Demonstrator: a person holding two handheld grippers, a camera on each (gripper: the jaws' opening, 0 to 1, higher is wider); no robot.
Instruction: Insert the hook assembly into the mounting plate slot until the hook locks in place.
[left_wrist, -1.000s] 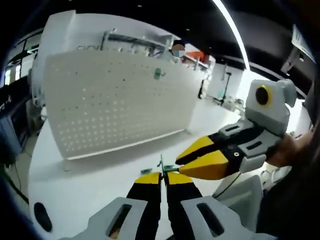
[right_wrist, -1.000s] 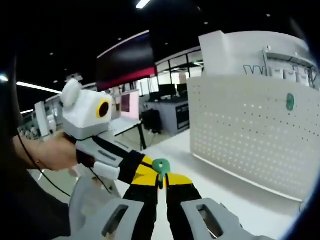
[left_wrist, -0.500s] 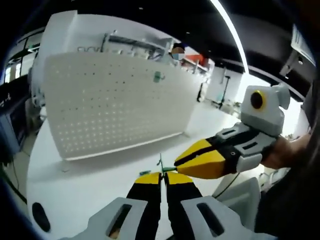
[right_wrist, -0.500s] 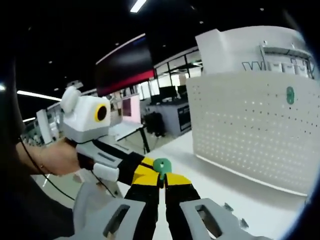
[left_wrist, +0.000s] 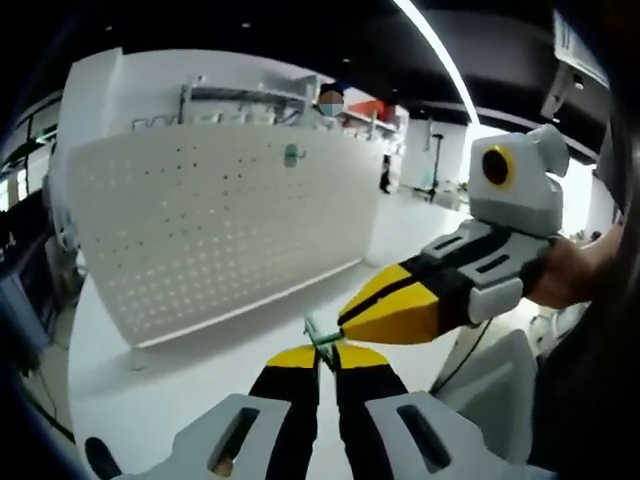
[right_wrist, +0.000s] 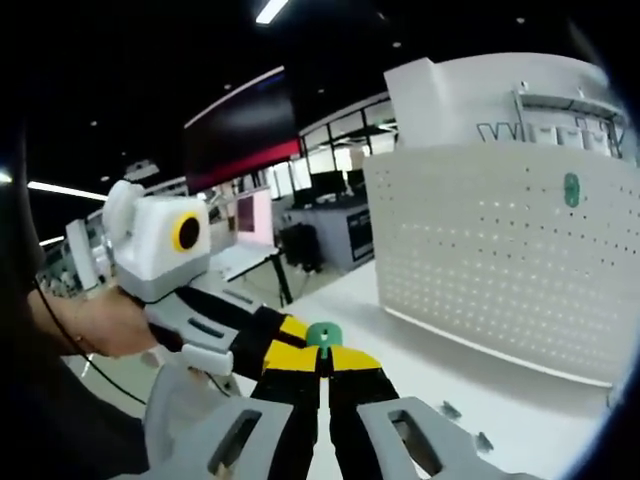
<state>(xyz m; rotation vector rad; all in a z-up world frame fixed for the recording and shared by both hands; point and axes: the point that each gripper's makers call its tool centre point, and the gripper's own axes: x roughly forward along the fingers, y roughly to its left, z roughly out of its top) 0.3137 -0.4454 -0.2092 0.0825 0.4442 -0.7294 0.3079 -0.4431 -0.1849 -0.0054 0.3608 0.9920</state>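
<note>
Left gripper view: the left gripper (left_wrist: 320, 352) rises from the near edge with its black-and-yellow jaws pressed together on a thin green hook piece (left_wrist: 317, 331) that stands out of the tips, leaning to the left. The right gripper (left_wrist: 347, 322) enters from the right, held in a person's hand (left_wrist: 575, 275), and its yellow tips meet at the same green piece, just beside the left gripper's tips. Compared with half a second earlier, the hook piece stood upright and now leans, and the right gripper's tips lie closer to it. Beyond, a white pegboard (left_wrist: 215, 235) stands upright on a white table (left_wrist: 160, 385), well apart from both grippers; a small green part (left_wrist: 292, 155) sits on it near the top edge. The pegboard appears further left in the picture than before, which is a shift of the camera.

Right gripper view: the right gripper (right_wrist: 322, 357) has its jaws closed on a green round-headed part (right_wrist: 322, 335), whose head shows above the tips. The left gripper (right_wrist: 275, 345) comes in from the left, touching the same spot. It sits lower and nearer than half a second ago. The pegboard (right_wrist: 500, 260) stands far right, carrying the small green part (right_wrist: 571, 189). Two small dark pieces (right_wrist: 462, 425) lie on the table (right_wrist: 400, 345) at near right.
</note>
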